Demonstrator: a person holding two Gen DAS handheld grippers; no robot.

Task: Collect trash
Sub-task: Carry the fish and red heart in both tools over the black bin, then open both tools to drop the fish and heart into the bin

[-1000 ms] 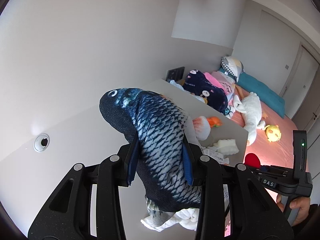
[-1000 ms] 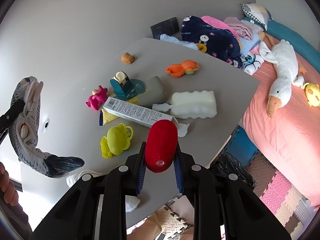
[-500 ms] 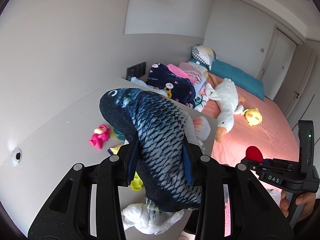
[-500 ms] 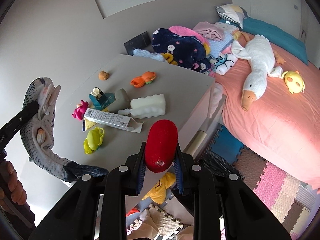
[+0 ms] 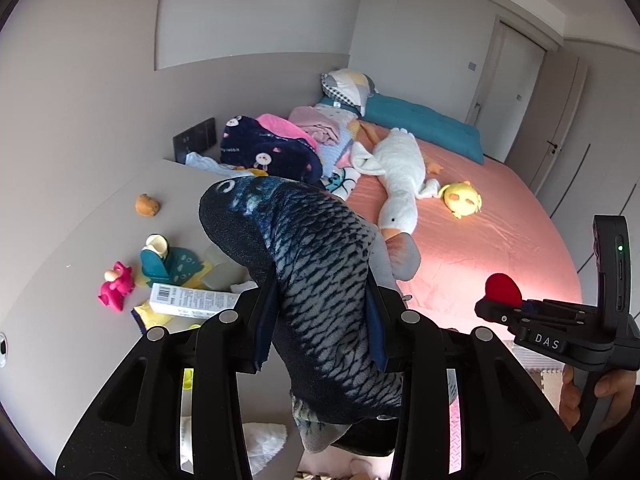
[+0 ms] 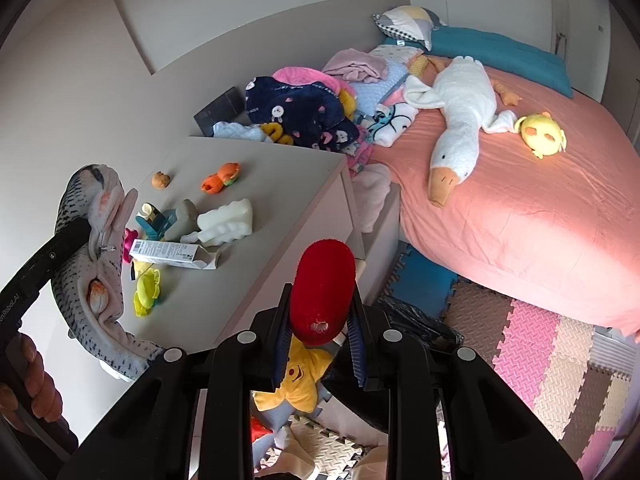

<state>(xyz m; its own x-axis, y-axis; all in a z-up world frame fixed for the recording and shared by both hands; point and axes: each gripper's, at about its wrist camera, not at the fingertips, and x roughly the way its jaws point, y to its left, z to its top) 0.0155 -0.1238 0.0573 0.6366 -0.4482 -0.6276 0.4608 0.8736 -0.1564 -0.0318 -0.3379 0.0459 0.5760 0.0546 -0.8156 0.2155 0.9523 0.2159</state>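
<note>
My left gripper (image 5: 320, 320) is shut on a blue-grey plush fish (image 5: 316, 264), whose head sticks up past the fingers and whose tail hangs below. In the right wrist view the same plush fish (image 6: 94, 264) hangs at the left over the grey table (image 6: 280, 184). My right gripper (image 6: 318, 332) is shut on a red fuzzy oblong toy (image 6: 322, 288), held beyond the table's near corner above the floor. A black trash bag (image 6: 416, 324) lies on the floor mats just behind that toy. The right gripper (image 5: 504, 300) also shows at the right of the left wrist view.
On the table lie a white toothpaste-style box (image 6: 168, 252), a white sponge (image 6: 226, 220), an orange toy (image 6: 220, 172), a yellow-green toy (image 6: 146, 292) and a pink figure (image 5: 116, 286). A bed (image 6: 520, 200) with a plush goose (image 6: 460, 116) fills the right. A yellow star plush (image 6: 296, 384) lies on the floor.
Both grippers have swung away from the wall side toward the table's edge and the bed, each keeping its toy. The floor mats and the black bag have come into the right wrist view.
</note>
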